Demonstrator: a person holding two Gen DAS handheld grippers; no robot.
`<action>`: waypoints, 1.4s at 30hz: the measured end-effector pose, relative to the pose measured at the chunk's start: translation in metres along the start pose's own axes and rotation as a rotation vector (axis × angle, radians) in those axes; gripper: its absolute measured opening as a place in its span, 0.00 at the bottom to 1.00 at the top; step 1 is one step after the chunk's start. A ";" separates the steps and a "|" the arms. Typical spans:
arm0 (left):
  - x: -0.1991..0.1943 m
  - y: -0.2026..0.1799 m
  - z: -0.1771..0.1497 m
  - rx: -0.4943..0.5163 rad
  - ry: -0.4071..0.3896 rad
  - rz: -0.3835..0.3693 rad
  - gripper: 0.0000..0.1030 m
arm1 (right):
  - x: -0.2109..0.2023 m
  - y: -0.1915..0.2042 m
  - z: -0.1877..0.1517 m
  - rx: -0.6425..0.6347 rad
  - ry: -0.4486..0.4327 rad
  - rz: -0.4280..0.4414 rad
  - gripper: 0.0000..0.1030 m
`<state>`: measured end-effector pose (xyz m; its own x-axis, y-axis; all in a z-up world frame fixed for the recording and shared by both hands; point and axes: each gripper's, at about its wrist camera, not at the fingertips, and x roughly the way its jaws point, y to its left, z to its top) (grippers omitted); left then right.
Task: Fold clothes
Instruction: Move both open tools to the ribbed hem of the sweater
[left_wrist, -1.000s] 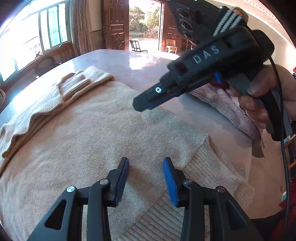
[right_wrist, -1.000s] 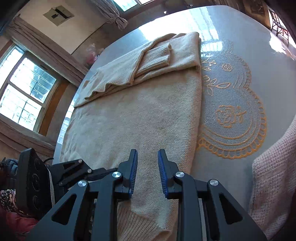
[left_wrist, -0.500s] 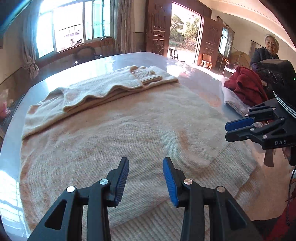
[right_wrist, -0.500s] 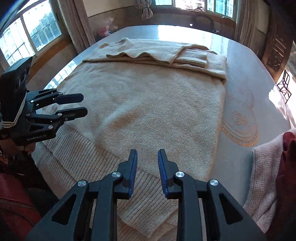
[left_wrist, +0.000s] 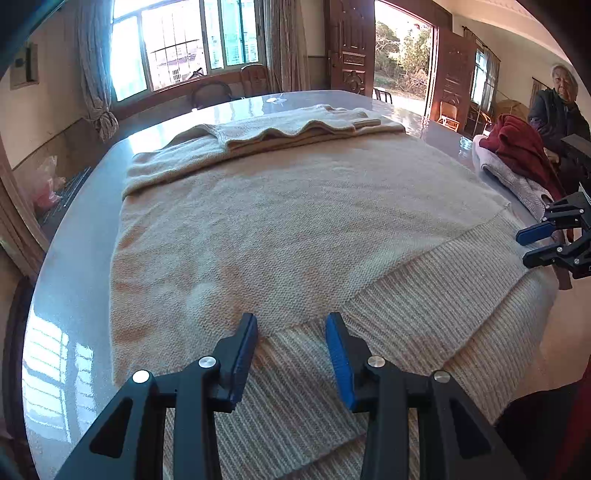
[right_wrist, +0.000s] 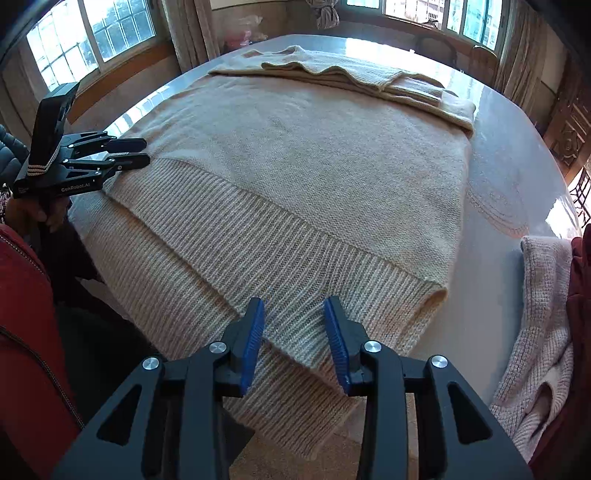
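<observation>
A beige knitted sweater lies flat on the round table, its sleeves folded across the far end and its ribbed hem nearest me. My left gripper hovers over the hem near its left corner, jaws apart, nothing between them. My right gripper hangs above the hem's right corner; its jaws are opening, with nothing between them. Each gripper also shows in the other's view: the left gripper at the left, the right gripper at the right edge.
A pale pink knit and a dark red garment lie at the table's right side. A person in dark clothes sits beyond them. Chairs, windows and an open door ring the room. My red sleeve is at the left.
Both grippers drew back toward the near hem and apart, left to the left corner, right to the right corner. The right jaws have widened.
</observation>
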<state>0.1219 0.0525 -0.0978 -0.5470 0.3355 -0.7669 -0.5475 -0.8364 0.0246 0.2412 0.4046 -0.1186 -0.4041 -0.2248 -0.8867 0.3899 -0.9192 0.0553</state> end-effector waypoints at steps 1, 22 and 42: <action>-0.003 0.001 -0.004 -0.010 -0.003 -0.001 0.38 | 0.001 0.002 0.001 -0.005 0.010 -0.008 0.40; 0.021 0.007 0.027 0.008 -0.001 0.103 0.38 | 0.075 0.064 0.133 -0.090 0.027 0.063 0.54; -0.061 0.061 -0.054 -0.184 -0.057 0.118 0.41 | -0.002 -0.009 0.031 0.006 0.016 0.009 0.77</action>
<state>0.1558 -0.0423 -0.0837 -0.6386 0.2500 -0.7278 -0.3555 -0.9346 -0.0091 0.2132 0.4029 -0.1030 -0.3873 -0.2283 -0.8932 0.3887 -0.9190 0.0663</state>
